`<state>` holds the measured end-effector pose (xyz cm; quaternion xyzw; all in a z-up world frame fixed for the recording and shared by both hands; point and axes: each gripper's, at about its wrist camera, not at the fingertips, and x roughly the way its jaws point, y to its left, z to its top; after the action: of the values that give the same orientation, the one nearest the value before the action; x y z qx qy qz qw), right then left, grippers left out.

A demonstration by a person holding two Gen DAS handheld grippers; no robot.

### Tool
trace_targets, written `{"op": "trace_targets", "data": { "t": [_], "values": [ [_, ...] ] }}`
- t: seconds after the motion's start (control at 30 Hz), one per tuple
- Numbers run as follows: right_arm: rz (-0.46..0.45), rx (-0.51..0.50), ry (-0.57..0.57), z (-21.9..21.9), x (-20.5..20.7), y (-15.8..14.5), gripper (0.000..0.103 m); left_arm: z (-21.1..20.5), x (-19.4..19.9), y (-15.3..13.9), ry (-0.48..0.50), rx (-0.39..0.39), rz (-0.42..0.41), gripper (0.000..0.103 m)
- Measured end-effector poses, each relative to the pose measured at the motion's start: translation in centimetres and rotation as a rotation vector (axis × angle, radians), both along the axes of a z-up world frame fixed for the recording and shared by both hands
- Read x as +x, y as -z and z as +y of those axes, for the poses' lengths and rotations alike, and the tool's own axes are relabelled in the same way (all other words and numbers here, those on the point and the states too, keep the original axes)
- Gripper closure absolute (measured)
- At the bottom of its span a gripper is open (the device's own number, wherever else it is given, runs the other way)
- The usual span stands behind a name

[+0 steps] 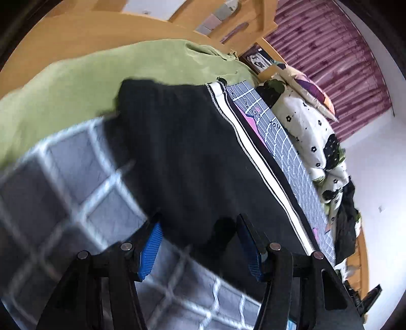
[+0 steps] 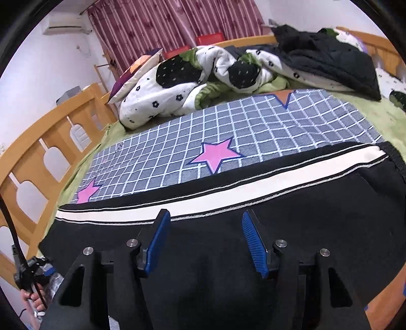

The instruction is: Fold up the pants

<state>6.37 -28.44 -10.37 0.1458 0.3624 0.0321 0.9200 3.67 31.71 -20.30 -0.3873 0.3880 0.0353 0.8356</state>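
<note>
The pants (image 2: 253, 228) lie stretched flat across the near side of the bed, black cloth with a broad white side stripe (image 2: 203, 200) running along the far edge, and they rest on the grey checked sheet (image 2: 228, 132) with its pink stars (image 2: 215, 154).

Over to the right gripper (image 2: 205, 241): it sits low over the black cloth just short of the stripe, blue fingers (image 2: 158, 241) spread, cloth showing under the gap, and no pinch visible on either pad.

The left gripper (image 1: 200, 246) hangs over the near edge of the pants, in a tilted and blurred view, its fingers (image 1: 152, 248) spread as well; the left pad sits over bare checked sheet and the right pad over black cloth. Whether either pad touches the fabric, I cannot tell through the blur.

Beyond the pants, a green blanket (image 1: 101, 83) covers the bed past one end of them. A crumpled white quilt with black flowers (image 2: 177, 83) is heaped at the far side, a dark jacket (image 2: 330, 61) lying on it, a pillow (image 2: 137, 73) propped beside. A wooden bed frame (image 2: 33, 157) runs along the left, with maroon curtains (image 2: 177, 22) on the back wall.
</note>
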Motion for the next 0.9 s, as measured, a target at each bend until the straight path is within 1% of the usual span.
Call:
{"op": "trace_targets", "data": {
  "t": [0.03,0.07,0.13,0.27,0.37,0.4,0.47,0.53,0.6,0.63,0.67,0.7,0.73,0.8,0.87,0.9],
  "values": [
    [-0.007,-0.010,0.006,0.1,-0.1,0.0,0.044,0.1,0.7,-0.1,0.008,0.011,0.007,0.047],
    [-0.014,-0.020,0.011,0.2,-0.2,0.1,0.044,0.5,1.2,-0.2,0.003,0.004,0.012,0.047],
    [-0.012,-0.037,0.032,0.4,0.0,0.4,0.044,1.4,2.0,0.0,-0.020,-0.045,0.015,0.047],
    [0.022,0.013,0.047,0.6,1.0,1.2,0.044,2.5,2.5,0.2,-0.056,-0.080,-0.012,0.047],
    [0.045,0.006,0.062,0.7,1.5,2.1,0.044,2.5,2.6,0.1,-0.092,-0.083,-0.010,0.047],
    [0.056,-0.002,0.062,0.9,1.6,2.4,0.044,2.2,2.7,0.1,-0.092,-0.068,-0.003,0.047],
    [0.074,-0.015,0.062,1.1,1.7,2.9,0.044,1.5,2.6,-0.2,-0.064,-0.009,0.024,0.047],
    [0.077,-0.039,0.056,1.4,1.8,3.1,0.044,0.6,2.0,-0.6,-0.027,0.063,0.046,0.047],
    [0.079,-0.079,0.057,1.5,1.8,3.0,0.044,-1.1,0.9,-1.3,0.021,0.166,0.076,0.044],
    [0.081,-0.094,0.057,1.6,1.8,2.9,0.044,-2.2,0.3,-1.6,0.056,0.230,0.096,0.042],
    [0.073,-0.113,0.055,1.6,1.9,2.6,0.044,-3.1,-0.1,-2.0,0.086,0.273,0.102,0.042],
    [0.060,-0.115,0.053,1.5,1.9,2.3,0.044,-4.4,-0.6,-2.4,0.137,0.320,0.105,0.042],
    [0.051,-0.117,0.049,1.4,2.0,2.0,0.044,-5.7,-1.0,-2.8,0.192,0.350,0.101,0.042],
    [0.017,-0.147,0.030,1.5,2.7,1.2,0.044,-7.4,-1.3,-3.7,0.237,0.390,0.107,0.042],
    [0.005,-0.180,0.008,1.7,3.7,0.7,0.044,-8.3,-1.0,-5.7,0.254,0.394,0.101,0.042],
    [0.000,-0.191,0.000,1.8,4.1,0.5,0.044,-8.7,-0.4,-7.1,0.267,0.389,0.097,0.042]
  ]
}}
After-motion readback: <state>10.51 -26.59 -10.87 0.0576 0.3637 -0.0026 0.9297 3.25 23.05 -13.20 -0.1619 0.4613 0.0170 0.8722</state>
